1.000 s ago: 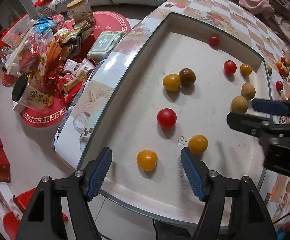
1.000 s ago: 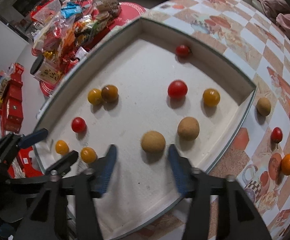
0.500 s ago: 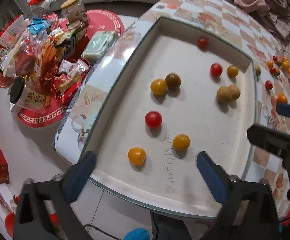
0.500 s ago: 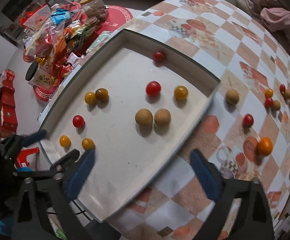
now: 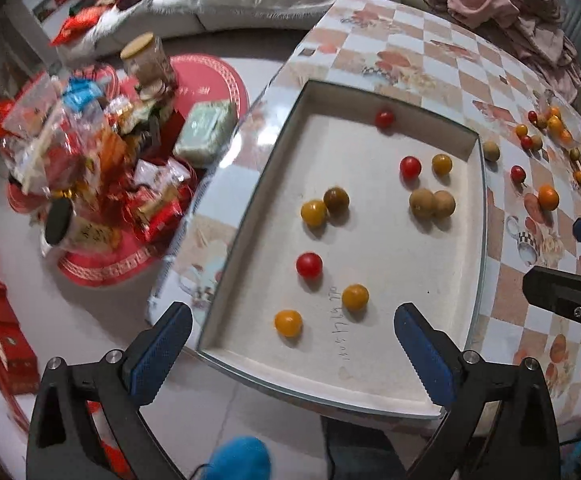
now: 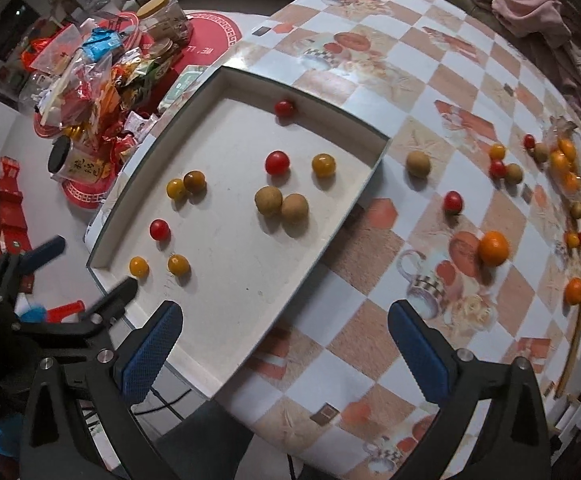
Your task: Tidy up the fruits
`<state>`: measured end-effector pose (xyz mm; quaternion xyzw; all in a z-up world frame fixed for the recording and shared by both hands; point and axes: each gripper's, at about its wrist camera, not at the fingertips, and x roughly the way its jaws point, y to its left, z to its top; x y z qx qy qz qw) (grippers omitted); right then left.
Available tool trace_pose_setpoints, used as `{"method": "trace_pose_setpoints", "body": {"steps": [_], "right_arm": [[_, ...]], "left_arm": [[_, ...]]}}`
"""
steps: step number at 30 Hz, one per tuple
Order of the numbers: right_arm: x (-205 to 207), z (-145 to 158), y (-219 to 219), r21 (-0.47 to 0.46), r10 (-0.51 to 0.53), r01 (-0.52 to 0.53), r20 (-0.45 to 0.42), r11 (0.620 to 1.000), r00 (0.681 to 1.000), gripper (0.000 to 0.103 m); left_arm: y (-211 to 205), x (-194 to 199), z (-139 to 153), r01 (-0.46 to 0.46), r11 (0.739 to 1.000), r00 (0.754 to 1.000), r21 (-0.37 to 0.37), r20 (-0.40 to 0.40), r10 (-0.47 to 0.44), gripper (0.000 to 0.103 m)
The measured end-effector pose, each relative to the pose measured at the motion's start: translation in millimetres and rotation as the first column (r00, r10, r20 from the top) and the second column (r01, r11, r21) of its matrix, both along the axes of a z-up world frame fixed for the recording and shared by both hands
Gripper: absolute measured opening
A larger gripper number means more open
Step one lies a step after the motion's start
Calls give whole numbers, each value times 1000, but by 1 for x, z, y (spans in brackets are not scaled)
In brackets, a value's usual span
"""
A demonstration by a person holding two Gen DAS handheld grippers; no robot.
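A white tray (image 5: 476, 264) (image 6: 354, 196) on the checkered table holds several small fruits: red tomatoes (image 5: 309, 264), yellow ones (image 5: 288, 322) and two brown longans (image 5: 432, 203) (image 6: 281, 205) touching each other. More fruits lie loose on the table to the right, among them a brown longan (image 6: 418, 163), a red tomato (image 6: 453, 201) and an orange (image 6: 493, 247). My left gripper (image 5: 290, 354) is open and empty, above the tray's near edge. My right gripper (image 6: 286, 350) is open and empty, above the tray's near right corner.
A pile of snack packets and jars (image 5: 90, 168) lies on the floor left of the table. Pink cloth (image 5: 506, 12) lies at the far right. A cluster of small fruits (image 6: 558, 156) sits by the table's right edge.
Both grippers have pulled back and up from the tray and opened wider. The two brown longans now lie together in the tray.
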<state>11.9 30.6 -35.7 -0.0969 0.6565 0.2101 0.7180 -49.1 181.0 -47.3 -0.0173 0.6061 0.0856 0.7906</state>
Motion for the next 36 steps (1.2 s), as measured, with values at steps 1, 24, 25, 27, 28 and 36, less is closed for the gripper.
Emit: {"method": "trace_pose_setpoints", "body": {"steps": [1, 24, 25, 27, 28, 36], "right_arm": [[-1, 3, -1, -5, 0, 0, 4, 1000, 1000, 103], [-13, 47, -6, -85, 24, -18, 72, 996, 997, 103], [-13, 47, -6, -87, 23, -16, 72, 996, 997, 103], [-12, 47, -8, -91, 19, -12, 72, 996, 997, 103], [-12, 48, -9, -92, 16, -9, 72, 996, 997, 103], [-11, 50, -11, -93, 11, -4, 80, 996, 997, 103]], "left_arm": [[0, 1, 3, 5, 1000, 1000, 0, -3, -5, 101], [-23, -2, 38, 191, 981, 976, -30, -100, -193, 101], [-24, -1, 39, 197, 980, 975, -27, -99, -199, 101], [-26, 0, 42, 206, 978, 973, -29, -96, -208, 101], [-27, 0, 43, 208, 978, 973, -27, -96, -210, 101], [-32, 3, 46, 233, 972, 967, -15, -102, -233, 101]]}}
